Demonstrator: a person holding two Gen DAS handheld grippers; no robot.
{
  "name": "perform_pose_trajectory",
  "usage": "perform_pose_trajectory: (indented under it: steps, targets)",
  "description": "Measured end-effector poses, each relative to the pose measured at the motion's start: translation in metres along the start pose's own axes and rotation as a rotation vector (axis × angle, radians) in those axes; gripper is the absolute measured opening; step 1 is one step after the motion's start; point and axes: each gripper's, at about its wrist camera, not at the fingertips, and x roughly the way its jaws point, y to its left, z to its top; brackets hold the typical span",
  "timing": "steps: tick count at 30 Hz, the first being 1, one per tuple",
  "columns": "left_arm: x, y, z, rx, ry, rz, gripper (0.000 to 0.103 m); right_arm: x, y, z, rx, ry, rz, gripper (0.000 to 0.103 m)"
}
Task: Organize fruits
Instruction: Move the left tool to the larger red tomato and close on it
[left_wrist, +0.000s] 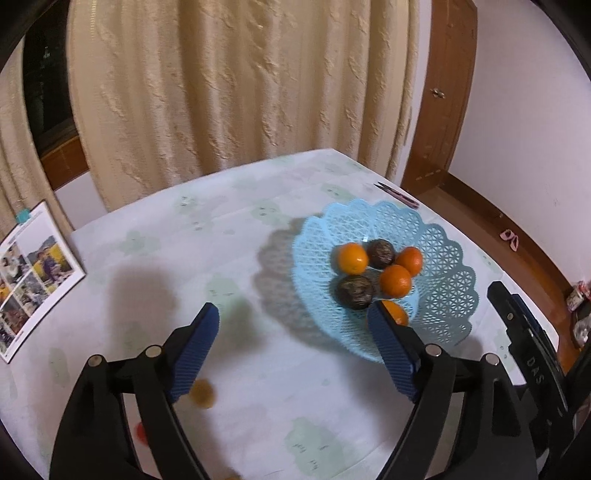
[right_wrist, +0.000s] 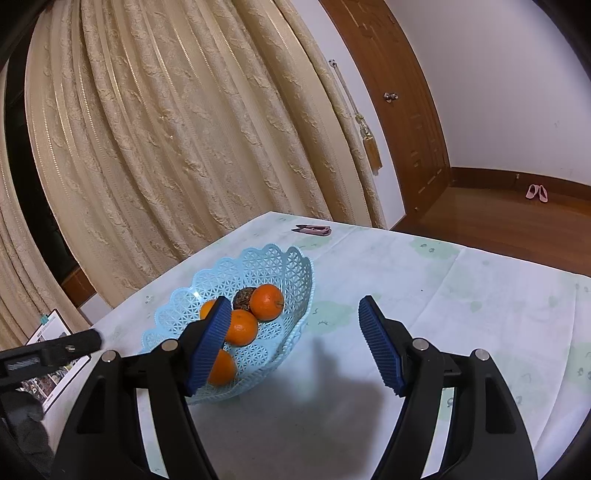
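A light blue lattice basket (left_wrist: 447, 258) stands on the table and holds several oranges (left_wrist: 395, 281) and two dark brown fruits (left_wrist: 355, 291). It also shows in the right wrist view (right_wrist: 284, 273) with oranges (right_wrist: 266, 302) inside. My left gripper (left_wrist: 293, 317) is open and empty above the table, left of the basket. A small brownish fruit (left_wrist: 203, 394) lies on the cloth below its left finger, and a red object (left_wrist: 141, 432) shows further down. My right gripper (right_wrist: 291, 314) is open and empty, its left finger over the basket's near side.
A photo booklet (left_wrist: 29, 273) lies at the table's left edge. Pink thread snips (right_wrist: 313, 230) lie near the far corner. Cream curtains hang behind the table. A wooden door and pink slippers (right_wrist: 536, 192) are at the right. The other gripper's black body (left_wrist: 524, 332) is beside the basket.
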Motion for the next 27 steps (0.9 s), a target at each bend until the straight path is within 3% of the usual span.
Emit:
perform_pose_trajectory:
  steps: [16, 27]
  targets:
    - [-0.059, 0.109, -0.038, -0.183, -0.049, 0.138, 0.084, 0.0, 0.003, -0.003, -0.03, -0.002, -0.03, 0.073]
    - [-0.03, 0.138, -0.092, -0.277, 0.093, 0.15, 0.08, -0.002, 0.011, -0.005, -0.076, -0.017, -0.063, 0.073]
